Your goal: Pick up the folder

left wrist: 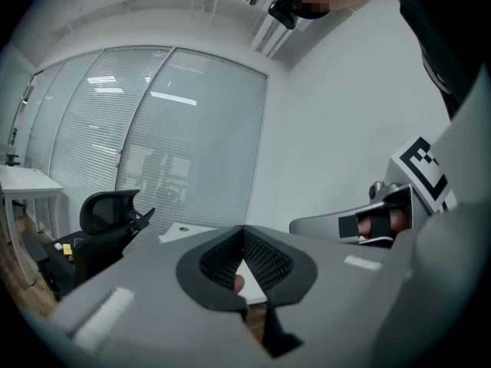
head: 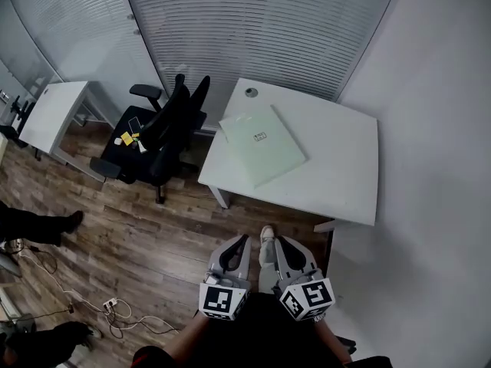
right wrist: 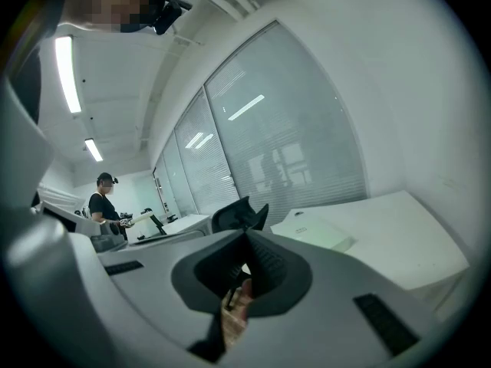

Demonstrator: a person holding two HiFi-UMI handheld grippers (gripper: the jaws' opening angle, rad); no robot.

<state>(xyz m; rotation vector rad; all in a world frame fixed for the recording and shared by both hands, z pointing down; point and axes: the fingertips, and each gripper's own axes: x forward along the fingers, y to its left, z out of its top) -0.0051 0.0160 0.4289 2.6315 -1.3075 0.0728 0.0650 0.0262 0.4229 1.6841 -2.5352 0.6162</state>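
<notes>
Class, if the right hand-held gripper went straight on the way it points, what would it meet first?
Probably the white desk, near its front edge; the right hand-held gripper, shut and empty, points towards it. The pale green folder lies further on. Depth is unclear.

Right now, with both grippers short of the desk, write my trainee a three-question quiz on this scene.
1. True or false: the green folder lies flat on the white desk.
2. The left gripper and right gripper are: A) both shut and empty; B) both open; C) one shut on the folder.
3. Fill in: in the head view, a black ____ stands left of the desk.
Key: 1 true; 2 A; 3 chair.
</notes>
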